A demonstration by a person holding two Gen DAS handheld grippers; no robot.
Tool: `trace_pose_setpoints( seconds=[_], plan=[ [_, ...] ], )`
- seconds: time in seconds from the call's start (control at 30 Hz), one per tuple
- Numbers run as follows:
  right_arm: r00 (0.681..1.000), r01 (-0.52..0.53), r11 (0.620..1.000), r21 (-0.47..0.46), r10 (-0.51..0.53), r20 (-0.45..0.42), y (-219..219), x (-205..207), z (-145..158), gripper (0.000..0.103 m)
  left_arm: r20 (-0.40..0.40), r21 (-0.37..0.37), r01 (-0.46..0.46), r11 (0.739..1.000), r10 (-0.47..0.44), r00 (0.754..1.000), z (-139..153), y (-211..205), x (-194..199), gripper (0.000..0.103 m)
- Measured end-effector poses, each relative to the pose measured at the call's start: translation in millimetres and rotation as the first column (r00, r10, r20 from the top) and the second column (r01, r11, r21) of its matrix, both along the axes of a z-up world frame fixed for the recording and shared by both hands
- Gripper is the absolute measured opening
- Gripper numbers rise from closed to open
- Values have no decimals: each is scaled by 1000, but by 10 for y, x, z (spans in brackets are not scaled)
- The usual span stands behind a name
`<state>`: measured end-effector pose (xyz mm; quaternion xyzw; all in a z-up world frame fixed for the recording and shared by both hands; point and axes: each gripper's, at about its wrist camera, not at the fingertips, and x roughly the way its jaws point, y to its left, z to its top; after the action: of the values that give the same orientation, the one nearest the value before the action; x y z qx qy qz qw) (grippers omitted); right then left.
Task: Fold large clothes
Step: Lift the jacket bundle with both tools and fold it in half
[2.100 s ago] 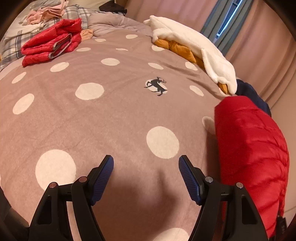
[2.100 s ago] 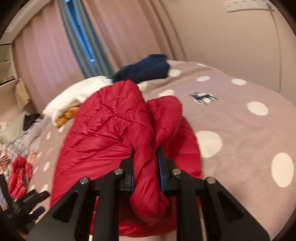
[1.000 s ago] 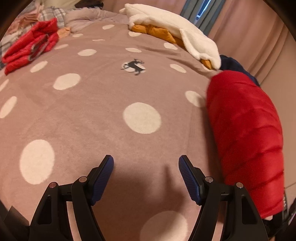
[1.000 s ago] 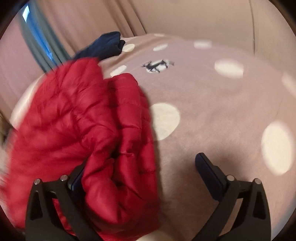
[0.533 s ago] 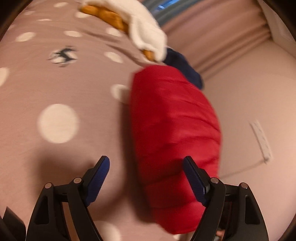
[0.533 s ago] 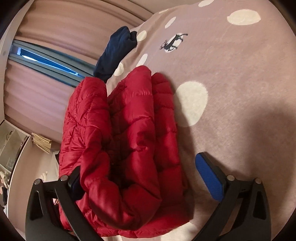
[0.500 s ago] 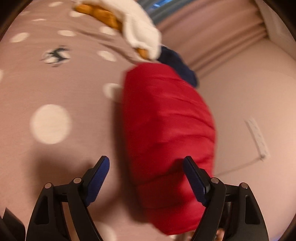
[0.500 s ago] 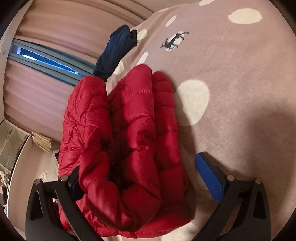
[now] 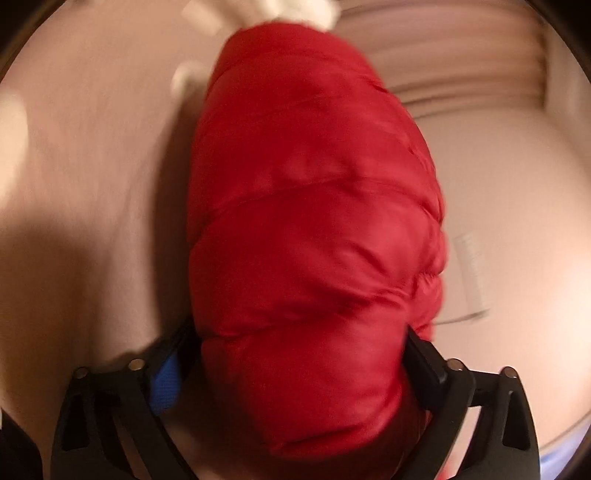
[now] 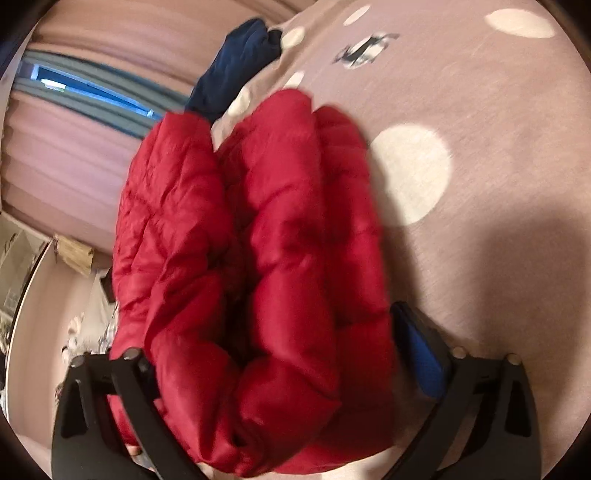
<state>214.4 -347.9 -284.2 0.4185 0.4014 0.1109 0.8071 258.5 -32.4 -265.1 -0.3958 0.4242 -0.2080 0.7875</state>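
We hold our left gripper [image 9: 295,363] spread wide around one end of the puffy red quilted down jacket [image 9: 314,229], its black fingers [image 9: 424,363] flanking the folded bundle on either side. The left wrist view is badly smeared by motion, so we cannot say for sure whether the blue pads are pressing into the fabric or only sitting beside it. The jacket fills most of that view and runs away from us toward a soft white fleece garment [image 9: 291,11] at the top edge.

Our right gripper [image 10: 277,354] is also wide apart, straddling the other end of the same jacket [image 10: 258,258]. Here the bundle shows several thick rolled layers lying side by side, bulging between the two fingers; the blue-padded finger [image 10: 421,354] sits just beside the outer layer, while the opposite one is mostly buried behind the red fabric.

The jacket lies on the dusty-pink bedspread with large cream polka dots [image 10: 498,110], near its edge. Past the far end of the jacket a crumpled dark navy garment [image 10: 236,70] rests on the bedspread, and a small dark reindeer motif [image 10: 364,46] is printed among the dots. Pleated pink curtains [image 10: 74,155] hang beyond the bed.
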Motion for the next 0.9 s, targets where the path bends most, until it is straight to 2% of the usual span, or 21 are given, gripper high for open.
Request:
trace_pose_setpoints(
  seconds=[0.03, 0.07, 0.1, 0.13, 0.23, 0.3, 0.33, 0.5, 0.57, 0.7, 0.83, 0.9],
  plan=[
    [1000, -9, 1000, 15, 9, -5, 17, 6, -22, 78, 23, 63, -7, 998, 6, 1000, 32, -72, -15, 95],
    [1000, -15, 999, 44, 16, -12, 28, 27, -62, 71, 25, 82, -6, 997, 4, 1000, 20, -119, -11, 92],
    [999, -19, 995, 94, 21, -24, 22, 52, -124, 60, 21, 76, -1, 997, -1, 1000, -5, -139, 2, 88],
    [999, -23, 991, 133, 27, -27, 8, 74, -168, 54, 18, 72, 4, 997, -5, 1000, -15, -152, 9, 87],
    [999, -42, 984, 174, 42, 4, -5, 54, -184, 46, 28, 79, 8, 997, -10, 1000, 58, -195, -25, 78],
    [997, -60, 985, 163, 53, 48, -2, 11, -128, 42, 81, 124, 6, 992, -16, 997, 178, -272, -90, 74],
    [996, -63, 987, 145, 52, 74, 8, -25, -73, 40, 114, 161, -3, 987, -15, 993, 250, -347, -133, 73],
    [985, -57, 998, 1, 56, 162, 167, -178, 222, 38, 205, 252, -26, 967, -27, 978, 487, -587, -246, 68],
    [979, -41, 999, -31, 46, 200, 216, -259, 338, 38, 238, 267, -33, 963, -33, 971, 597, -638, -291, 68],
    [945, -45, 995, -91, 72, 319, 325, -375, 608, 38, 313, 273, -65, 960, -25, 949, 890, -521, -494, 68],
    [899, -51, 994, -100, 89, 429, 434, -473, 919, 38, 444, 307, -133, 942, -18, 896, 1317, -476, -765, 68],
    [863, -55, 989, -139, 117, 491, 550, -570, 1175, 37, 494, 292, -154, 944, -11, 870, 1541, -420, -885, 68]
  ],
)
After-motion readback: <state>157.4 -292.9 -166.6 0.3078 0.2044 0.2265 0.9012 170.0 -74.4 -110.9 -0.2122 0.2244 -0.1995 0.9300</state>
